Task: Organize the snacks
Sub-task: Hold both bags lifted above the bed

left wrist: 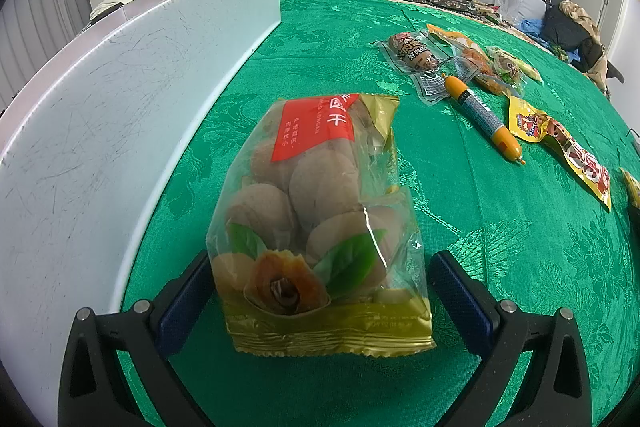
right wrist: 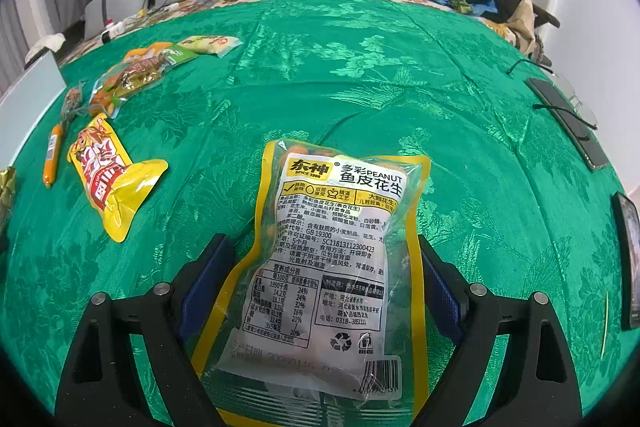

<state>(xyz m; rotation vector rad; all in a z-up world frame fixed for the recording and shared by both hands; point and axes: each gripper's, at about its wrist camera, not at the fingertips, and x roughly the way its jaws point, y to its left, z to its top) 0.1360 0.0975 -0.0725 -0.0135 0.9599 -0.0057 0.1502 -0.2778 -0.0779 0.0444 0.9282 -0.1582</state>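
On the far left of my left wrist view, a white board [left wrist: 120, 99] stands upright along the edge of the green tabletop [left wrist: 500, 247]. Just right of it, my left hand-held gripper [left wrist: 320, 283] is spread around the near end of the longan bag [left wrist: 316, 219], which lies flat on the cloth; the left pad sits right at the bag's edge, the right one stands just apart from it, and I see no pinch. Further right, well apart from the bag, lie a clear sausage pack [left wrist: 416, 55], an orange sausage stick [left wrist: 484, 117] and a yellow snack pouch [left wrist: 560, 147].

In my right wrist view the same pouch [right wrist: 108, 175] and stick [right wrist: 52, 155] lie at the left. In the middle, my right hand-held gripper [right wrist: 324, 279] stands spread wide, with the peanut bag [right wrist: 332, 247] lying label-up on the tabletop between its fingers, neither pad pressing it. At the far right edge lie dark flat devices [right wrist: 572, 123].
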